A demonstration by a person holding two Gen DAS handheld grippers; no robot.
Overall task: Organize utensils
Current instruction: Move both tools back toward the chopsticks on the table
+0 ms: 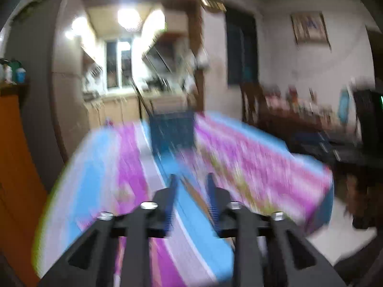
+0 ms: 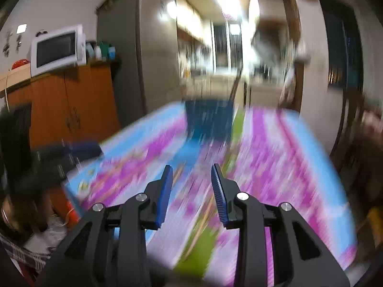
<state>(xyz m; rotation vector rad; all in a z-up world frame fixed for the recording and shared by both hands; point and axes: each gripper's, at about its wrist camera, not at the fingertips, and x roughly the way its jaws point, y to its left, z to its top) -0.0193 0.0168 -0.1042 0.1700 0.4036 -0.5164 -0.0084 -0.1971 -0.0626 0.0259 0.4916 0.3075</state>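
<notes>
Pink, blue and white striped cloth (image 1: 134, 167) over the surface, heavily motion-blurred in both views. Blue mesh holder (image 1: 172, 131) upright at centre frame in the left wrist view, on the far part of the surface; same holder (image 2: 209, 122) at upper centre in the right wrist view. Thin dark stick-like utensils (image 1: 143, 100) protruding from its top, leaning toward upper left; exact type not discernible through the blur. In the right wrist view, one dark handle (image 2: 235, 86) leaning to the upper right of the holder.

Left tongs (image 1: 191, 179) at lower centre of the left view: blue-padded jaws apart with a moderate gap, nothing gripped, striped cloth visible between them. Brownish streak (image 1: 194, 191) on the cloth between the jaws, possibly a utensil lying flat; cannot tell. Left tongs (image 2: 71, 153) also visible as a dark blurred shape at middle left of the right view.

Right tongs (image 2: 192, 169) at lower centre of the right view: jaws apart, somewhat wider gap, nothing gripped. Both tongs well apart from the holder, pointed toward it.

Background: white microwave (image 2: 58, 47) on an orange cabinet (image 2: 69, 110) at upper left of the right view; grey refrigerator (image 2: 134, 52) beside it; lit kitchen (image 1: 124, 47) beyond the surface.
</notes>
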